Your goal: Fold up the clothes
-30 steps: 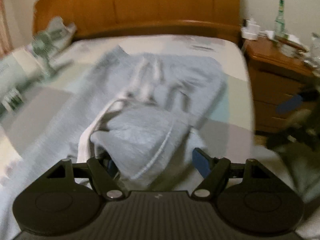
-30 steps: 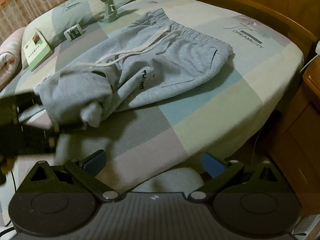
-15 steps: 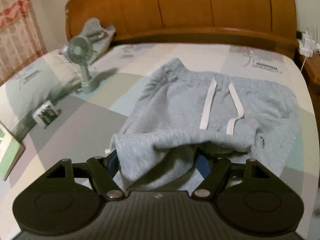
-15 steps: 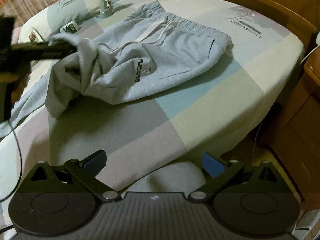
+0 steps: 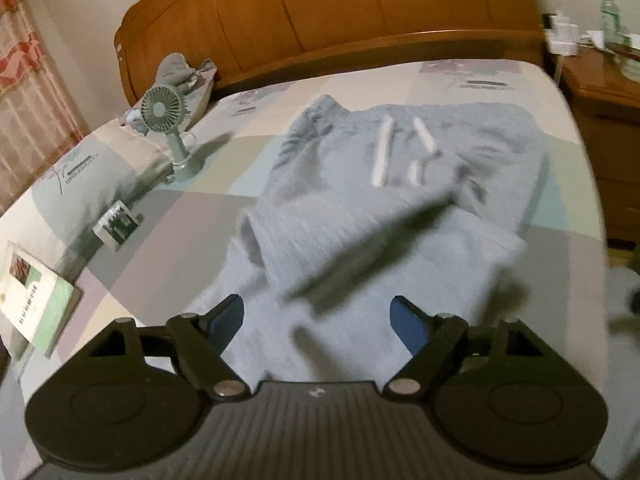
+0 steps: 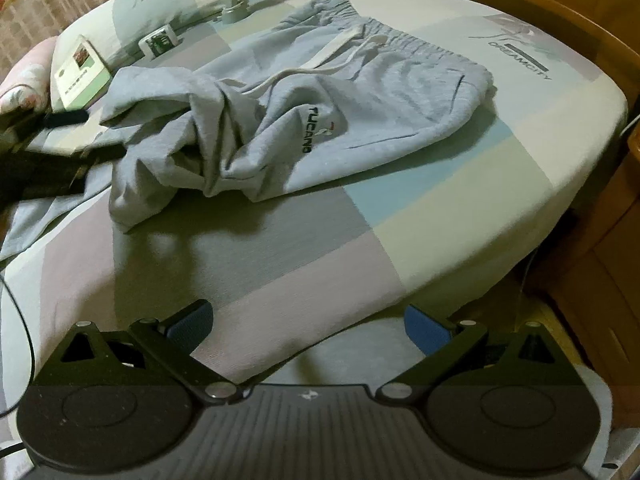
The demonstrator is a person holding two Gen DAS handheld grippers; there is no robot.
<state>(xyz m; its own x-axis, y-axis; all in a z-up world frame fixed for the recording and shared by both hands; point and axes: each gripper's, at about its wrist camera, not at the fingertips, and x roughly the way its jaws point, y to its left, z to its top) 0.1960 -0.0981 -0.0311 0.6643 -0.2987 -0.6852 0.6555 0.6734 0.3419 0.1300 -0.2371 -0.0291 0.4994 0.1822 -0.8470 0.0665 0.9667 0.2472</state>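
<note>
Grey sweatpants (image 5: 380,208) lie on the bed, waistband and white drawstrings (image 5: 384,152) toward the headboard. One leg is thrown back over the hip and lies bunched (image 6: 192,132) beside the dark logo. My left gripper (image 5: 318,316) hovers over the near part of the pants; its jaws are opening, and the cloth lies below them without being pinched. It also shows as a dark shape (image 6: 40,160) at the left of the right wrist view. My right gripper (image 6: 308,318) stands open over the bed's near edge with nothing between its fingers.
A small green fan (image 5: 166,120), a card box (image 5: 118,224) and a book (image 5: 32,300) lie on the bed's left side by a pillow (image 5: 92,160). Behind stands the wooden headboard (image 5: 360,20); a nightstand (image 5: 600,92) is at right. A black cable (image 6: 16,320) crosses the left.
The left gripper carried the pant leg up toward the waistband, let it go and drew back; the leg now lies bunched on the pants. The right gripper hardly moved.
</note>
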